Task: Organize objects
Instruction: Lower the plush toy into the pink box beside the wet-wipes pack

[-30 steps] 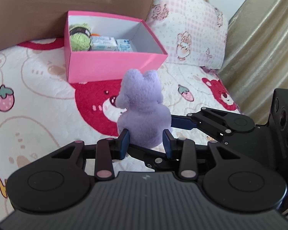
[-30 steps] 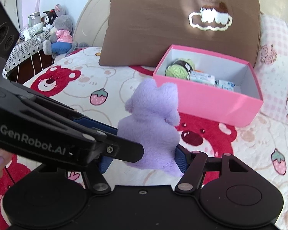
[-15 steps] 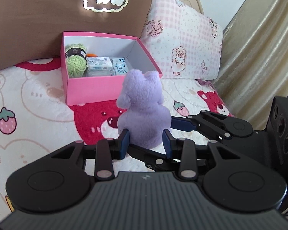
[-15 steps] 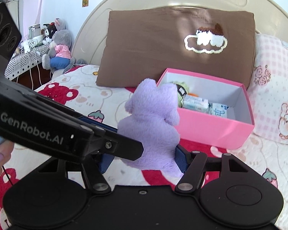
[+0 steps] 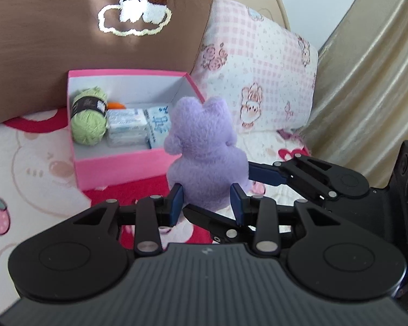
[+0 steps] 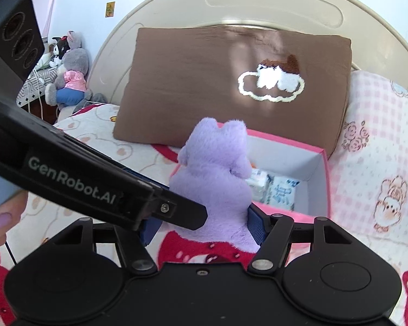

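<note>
Purple plush toy [image 5: 208, 152] held up by both grippers just in front of the open pink box [image 5: 117, 164] on the bed.

Left gripper [image 5: 206, 202] has its blue pads narrow and pressed into the toy's base, and the right gripper [image 6: 201, 226] clamps the same toy lower down from the sides at a wider setting; the toy stands upright, its near-side rim of the box partly hidden behind it. Inside the box, along the back-left part, lie a green ball of yarn [image 5: 89, 119] with a dark band, a small orange thing [image 5: 116, 105] behind it, and two white-and-blue tissue packs [image 5: 126, 127] side by side; the right part of the box floor is bare. A brown pillow [image 6: 231, 87] leans behind the box, with a pink checked pillow [image 5: 258, 81] to its right.
</note>
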A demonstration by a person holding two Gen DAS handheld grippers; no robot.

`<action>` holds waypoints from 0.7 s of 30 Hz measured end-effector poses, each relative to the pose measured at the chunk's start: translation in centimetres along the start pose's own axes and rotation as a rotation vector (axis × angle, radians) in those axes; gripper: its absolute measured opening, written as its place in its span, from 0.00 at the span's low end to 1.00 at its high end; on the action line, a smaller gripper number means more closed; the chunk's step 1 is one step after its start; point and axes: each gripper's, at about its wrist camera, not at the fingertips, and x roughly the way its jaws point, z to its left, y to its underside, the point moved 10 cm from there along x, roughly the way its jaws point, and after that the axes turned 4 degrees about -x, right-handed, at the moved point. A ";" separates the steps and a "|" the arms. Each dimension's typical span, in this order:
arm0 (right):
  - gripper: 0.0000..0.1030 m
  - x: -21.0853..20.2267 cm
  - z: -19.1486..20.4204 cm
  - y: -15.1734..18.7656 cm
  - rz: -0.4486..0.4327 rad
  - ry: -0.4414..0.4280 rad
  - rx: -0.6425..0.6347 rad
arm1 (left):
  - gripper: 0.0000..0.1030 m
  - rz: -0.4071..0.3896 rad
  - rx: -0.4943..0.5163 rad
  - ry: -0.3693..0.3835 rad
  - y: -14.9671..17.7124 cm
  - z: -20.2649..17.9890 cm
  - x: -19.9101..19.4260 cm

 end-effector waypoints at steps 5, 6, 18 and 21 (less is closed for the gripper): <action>0.67 2.1 -3.0 -0.9 0.033 -0.009 0.041 | 0.34 -0.008 -0.030 0.035 -2.7 0.1 2.1; 0.66 2.6 -3.6 -1.1 0.036 -0.010 0.048 | 0.34 -0.011 -0.036 0.040 -3.2 0.2 2.6; 0.66 10.3 -10.3 -1.6 0.150 -0.058 0.164 | 0.34 0.030 -0.193 0.040 -8.4 3.3 10.9; 0.66 12.1 -10.8 -1.6 0.182 -0.056 0.129 | 0.34 0.048 -0.218 0.023 -9.0 4.4 12.5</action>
